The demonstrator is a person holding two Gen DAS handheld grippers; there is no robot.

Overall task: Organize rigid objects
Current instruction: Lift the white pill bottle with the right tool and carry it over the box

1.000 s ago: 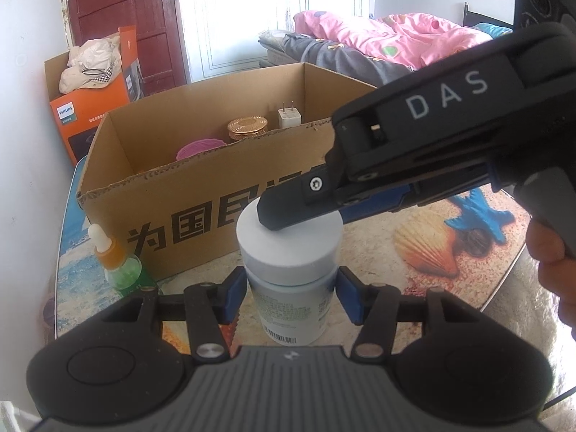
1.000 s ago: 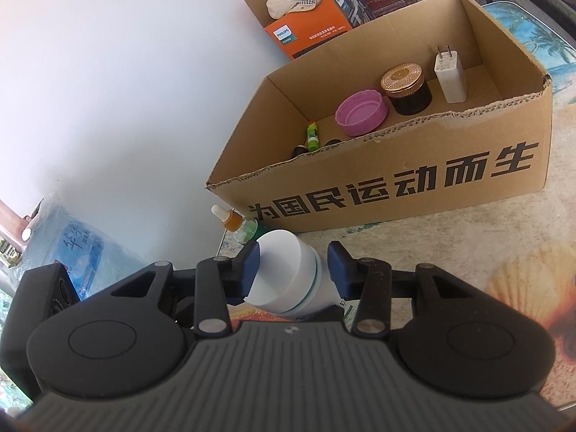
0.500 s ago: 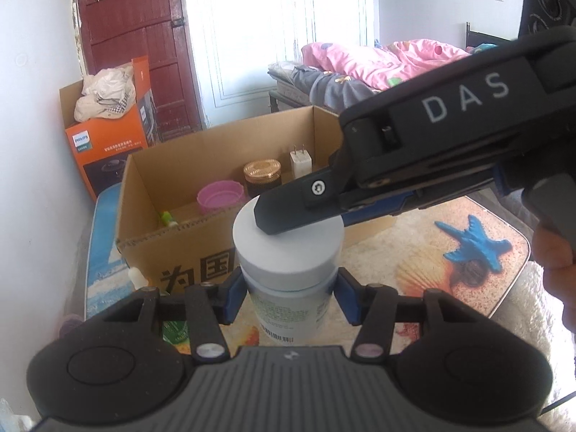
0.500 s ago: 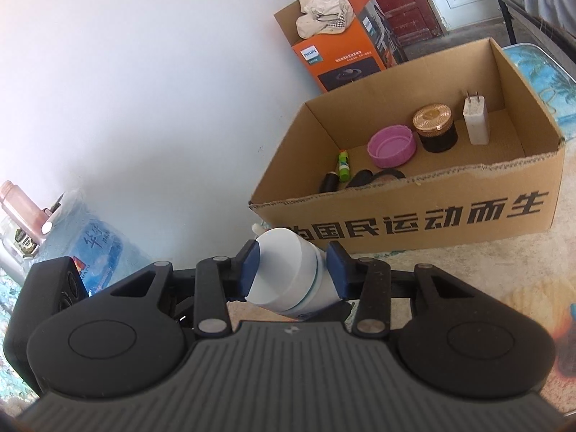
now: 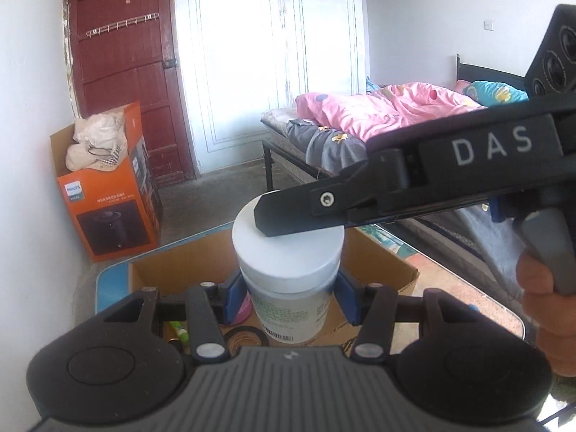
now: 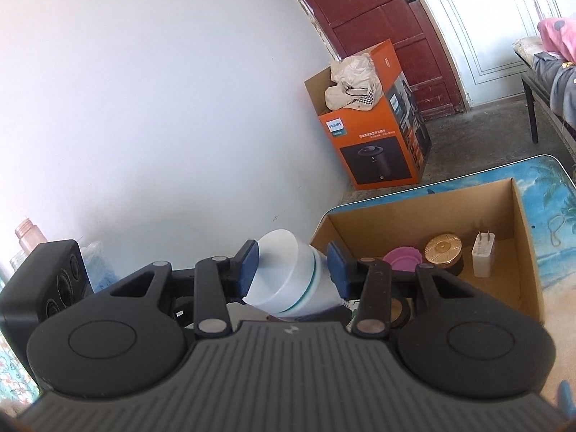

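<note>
A white jar with a wide white lid and a printed label hangs in the air over the open cardboard box. My left gripper is shut on the jar's body just under the lid. From the right, my right gripper reaches in, one black finger lying across the lid. In the right wrist view the right gripper is shut on the tilted jar, blue pads on both sides. The box holds a pink lid, a gold-lidded jar and a white charger.
The box stands on a table with a beach print. An orange carton with cloth on top sits on the floor by a red door. A bed with pink bedding is at the right. A black speaker stands left.
Both grippers have risen together with the jar. The box, first behind the jar at lid height, now lies below it, and its inside shows more.
</note>
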